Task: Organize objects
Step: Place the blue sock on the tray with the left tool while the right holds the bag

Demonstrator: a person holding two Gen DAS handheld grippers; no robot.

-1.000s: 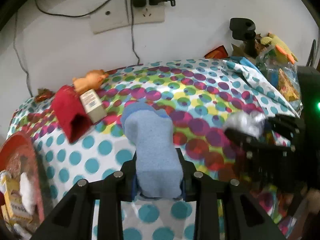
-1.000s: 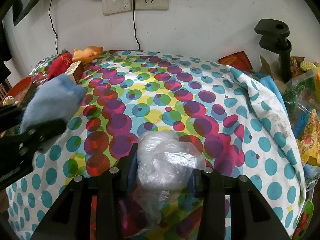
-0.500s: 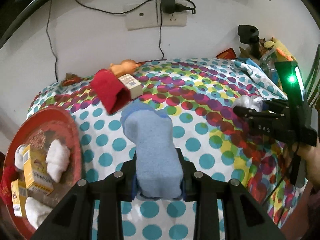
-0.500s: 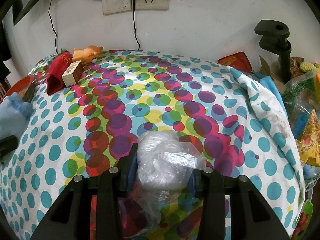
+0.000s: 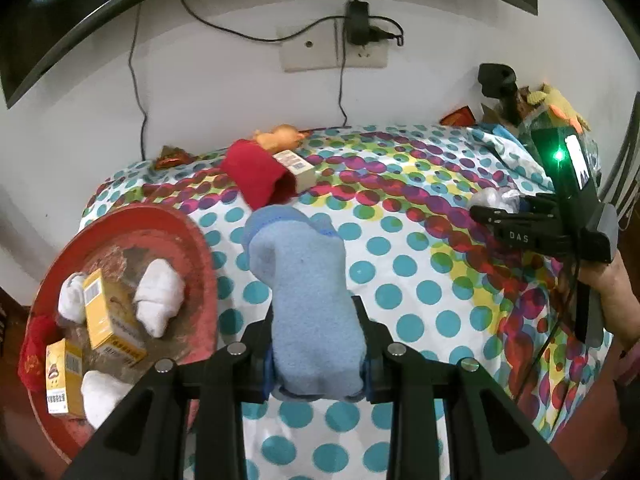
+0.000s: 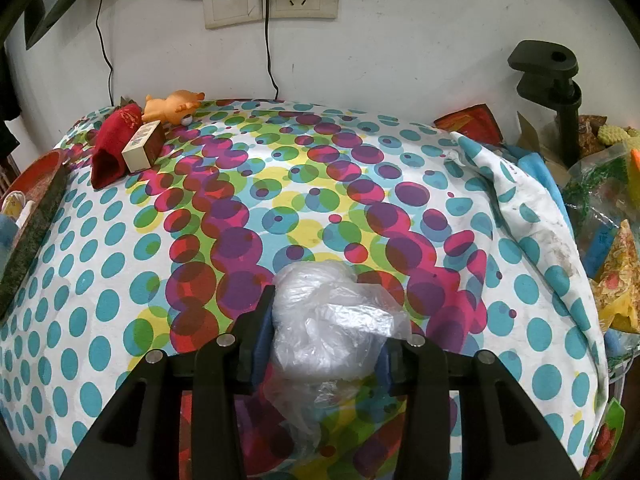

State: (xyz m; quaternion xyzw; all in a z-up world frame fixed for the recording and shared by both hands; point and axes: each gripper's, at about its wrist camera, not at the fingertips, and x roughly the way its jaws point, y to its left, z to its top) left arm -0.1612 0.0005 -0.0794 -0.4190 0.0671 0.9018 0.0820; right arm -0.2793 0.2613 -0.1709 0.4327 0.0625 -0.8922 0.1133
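Left gripper (image 5: 318, 354) has swung toward the red tray (image 5: 200, 248), now at 9 o'clock, jaws clamped on blue sock (image 5: 308, 300). Tray holds yellow boxes (image 5: 106, 320) and white rolled socks (image 5: 158, 300). Right gripper (image 6: 324, 344), marked "DAS", pinches plastic bag (image 6: 328, 320).

White wall (image 6: 400, 40), sockets (image 6: 272, 0) (plugged), spotted tablecloth (image 6: 120, 280)

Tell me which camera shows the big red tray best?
The left wrist view. There the red tray lies open to the camera, so you can look down on the white socks and yellow boxes inside. The right wrist view catches only a thin slice of its rim at the far left edge.
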